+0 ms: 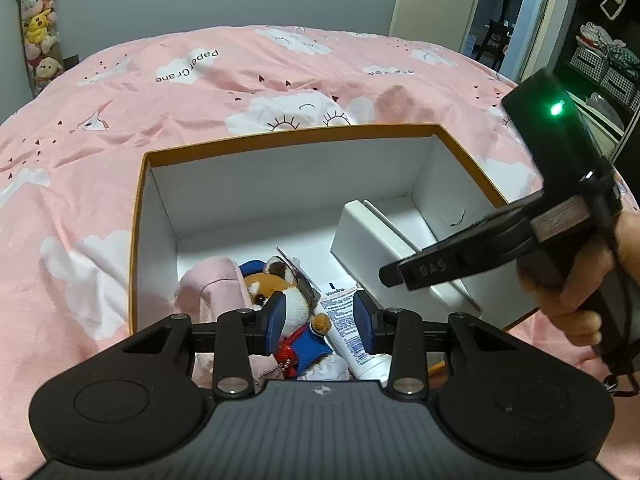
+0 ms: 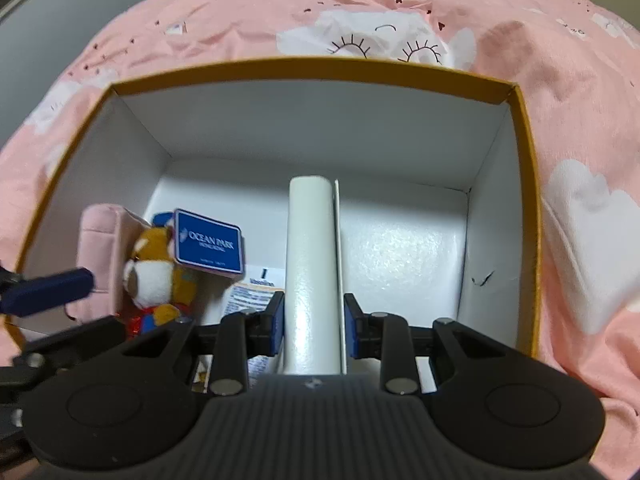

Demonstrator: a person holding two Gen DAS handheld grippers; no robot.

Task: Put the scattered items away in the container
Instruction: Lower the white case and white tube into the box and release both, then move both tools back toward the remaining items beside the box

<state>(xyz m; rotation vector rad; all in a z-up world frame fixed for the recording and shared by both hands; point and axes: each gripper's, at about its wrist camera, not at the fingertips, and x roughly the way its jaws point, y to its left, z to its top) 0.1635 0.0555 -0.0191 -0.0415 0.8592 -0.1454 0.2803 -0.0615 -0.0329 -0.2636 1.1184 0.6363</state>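
With the right gripper [image 2: 314, 330] pinching the white box [image 2: 310, 264] inside the container [image 2: 524, 208], lower it flat, right of the plush toy [image 2: 154, 268], before letting go, the left gripper [image 1: 320, 320] spread and empty.

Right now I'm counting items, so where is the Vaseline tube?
The Vaseline tube lies on the box floor, between the plush toy and the white case.
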